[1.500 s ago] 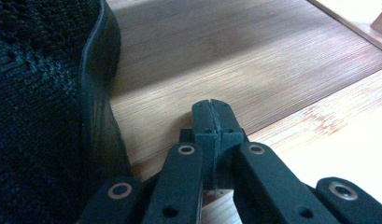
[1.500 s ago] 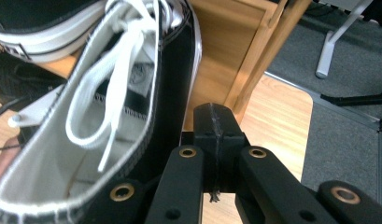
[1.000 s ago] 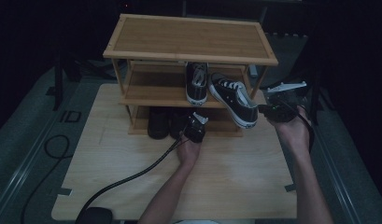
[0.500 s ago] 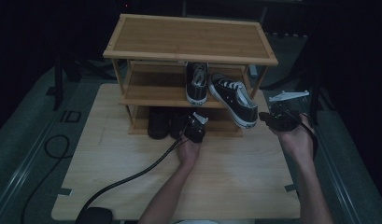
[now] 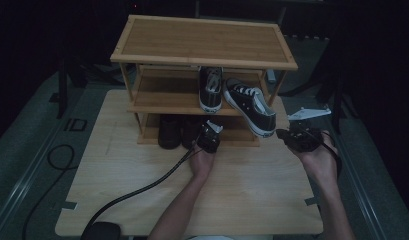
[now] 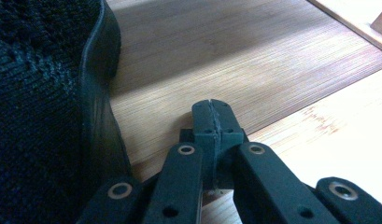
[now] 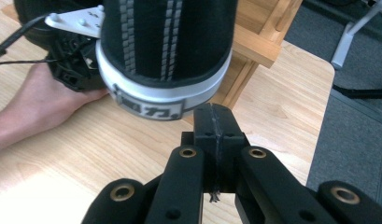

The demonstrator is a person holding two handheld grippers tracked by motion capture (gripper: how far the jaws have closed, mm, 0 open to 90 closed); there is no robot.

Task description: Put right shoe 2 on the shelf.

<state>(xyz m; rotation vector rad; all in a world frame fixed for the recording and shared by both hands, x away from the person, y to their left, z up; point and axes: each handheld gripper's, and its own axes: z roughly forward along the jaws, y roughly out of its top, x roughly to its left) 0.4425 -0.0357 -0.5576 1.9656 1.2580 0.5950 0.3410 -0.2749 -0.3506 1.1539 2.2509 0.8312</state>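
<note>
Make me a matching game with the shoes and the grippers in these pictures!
Things:
1. Straight sneaker
2. Slanted sneaker
3. Dark shoes
4. Left gripper

Places or states:
A. On the bottom shelf of the rack
B. Shut, low at the front of the bottom shelf
C. Heel sticks out past the middle shelf's front edge, near the right gripper
D. On the middle shelf, heel facing the person

Pairs: 1-D, 2-C, 3-A, 4-B
</note>
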